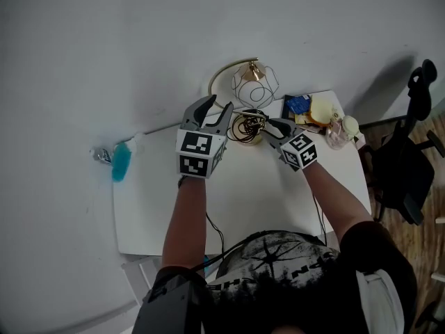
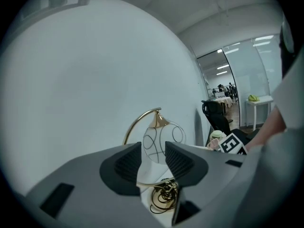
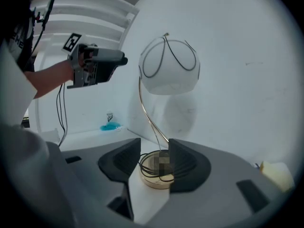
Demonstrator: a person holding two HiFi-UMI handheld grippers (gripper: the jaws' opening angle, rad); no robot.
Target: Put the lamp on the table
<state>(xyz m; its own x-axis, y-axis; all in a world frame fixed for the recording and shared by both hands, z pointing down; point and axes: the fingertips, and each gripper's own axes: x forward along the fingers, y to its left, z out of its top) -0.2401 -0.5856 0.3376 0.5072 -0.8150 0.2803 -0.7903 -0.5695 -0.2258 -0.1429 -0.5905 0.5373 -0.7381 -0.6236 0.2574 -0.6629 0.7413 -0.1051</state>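
Note:
The lamp stands at the back edge of the white table (image 1: 264,207). It has a gold arched stem, a white globe shade (image 1: 255,83) with dark wire lines, and a round base (image 1: 247,127) with the cord coiled on it. My left gripper (image 1: 217,106) is held up just left of the lamp, open and holding nothing. Through its jaws, in the left gripper view, I see the shade (image 2: 159,141) and the cord (image 2: 164,196) beyond my gripper (image 2: 153,156). My right gripper (image 1: 268,129) sits at the base from the right, open. The base (image 3: 156,175) lies just ahead between its jaws (image 3: 154,158).
A teal object (image 1: 122,162) lies at the table's back left corner. A blue packet (image 1: 297,104), a yellow round thing (image 1: 321,110) and a small bottle (image 1: 341,131) crowd the back right corner. A black chair (image 1: 403,165) stands right of the table. A wall runs behind.

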